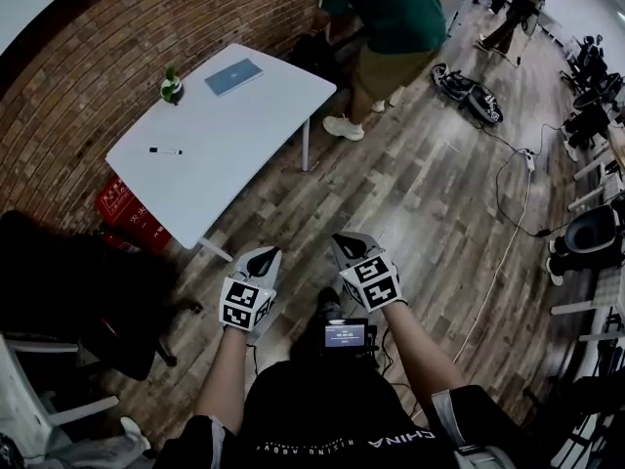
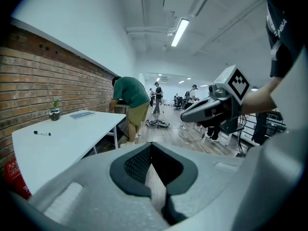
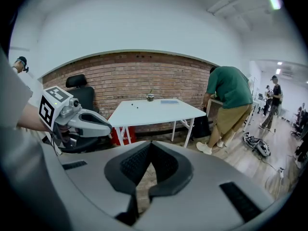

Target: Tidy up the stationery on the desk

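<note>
A white desk (image 1: 244, 125) stands by the brick wall, well ahead of me. On it lie a black marker pen (image 1: 166, 150), a blue notebook (image 1: 233, 76) and a small potted plant (image 1: 172, 88). The left gripper view shows the same pen (image 2: 42, 133) and notebook (image 2: 83, 114). The right gripper view shows the notebook (image 3: 169, 101) and plant (image 3: 150, 97). My left gripper (image 1: 266, 255) and right gripper (image 1: 348, 243) hang side by side over the wooden floor, short of the desk. Both are shut and hold nothing, seen also in the left gripper (image 2: 150, 148) and right gripper (image 3: 150, 147) views.
A person in a green shirt (image 1: 395, 13) bends over by the desk's far right corner. A red crate (image 1: 122, 208) sits under the desk and a black chair (image 1: 88, 291) stands to my left. Cables (image 1: 513, 193) and gear lie on the floor at right.
</note>
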### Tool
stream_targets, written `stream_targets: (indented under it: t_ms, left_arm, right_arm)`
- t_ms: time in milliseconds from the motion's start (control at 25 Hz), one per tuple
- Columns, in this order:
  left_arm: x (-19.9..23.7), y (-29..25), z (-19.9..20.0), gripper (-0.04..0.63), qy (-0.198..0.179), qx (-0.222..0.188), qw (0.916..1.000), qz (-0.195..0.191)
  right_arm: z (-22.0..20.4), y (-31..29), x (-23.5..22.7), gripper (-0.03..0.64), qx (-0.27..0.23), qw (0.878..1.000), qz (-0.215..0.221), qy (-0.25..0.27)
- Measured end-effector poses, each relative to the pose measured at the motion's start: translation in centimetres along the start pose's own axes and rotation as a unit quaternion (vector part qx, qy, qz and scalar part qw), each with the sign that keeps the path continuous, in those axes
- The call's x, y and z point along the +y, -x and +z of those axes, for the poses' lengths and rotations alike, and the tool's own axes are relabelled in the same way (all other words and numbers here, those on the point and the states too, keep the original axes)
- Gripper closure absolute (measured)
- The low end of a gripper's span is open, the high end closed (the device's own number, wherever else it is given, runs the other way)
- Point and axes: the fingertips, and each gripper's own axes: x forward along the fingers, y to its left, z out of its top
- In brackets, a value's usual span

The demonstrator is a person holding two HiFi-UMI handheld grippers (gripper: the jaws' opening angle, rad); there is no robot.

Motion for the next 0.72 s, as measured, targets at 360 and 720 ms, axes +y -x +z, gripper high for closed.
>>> stream_targets:
  t_ms: [360, 720]
  left_arm:
    - [4.1, -8.1, 4.9, 0.594, -0.003, 0.004, 0.9997, 0.025]
    - [7.4, -13.7, 7.7, 0.594, 0.006, 0.006, 0.9980, 0.062]
  right_arm:
    - [4.4, -5.2, -8.2, 0.607, -0.009, 1.000, 0.028, -0.002]
    - [7.2, -9.2, -14.2, 0.607, -0.016, 0.998, 0.059, 0.014]
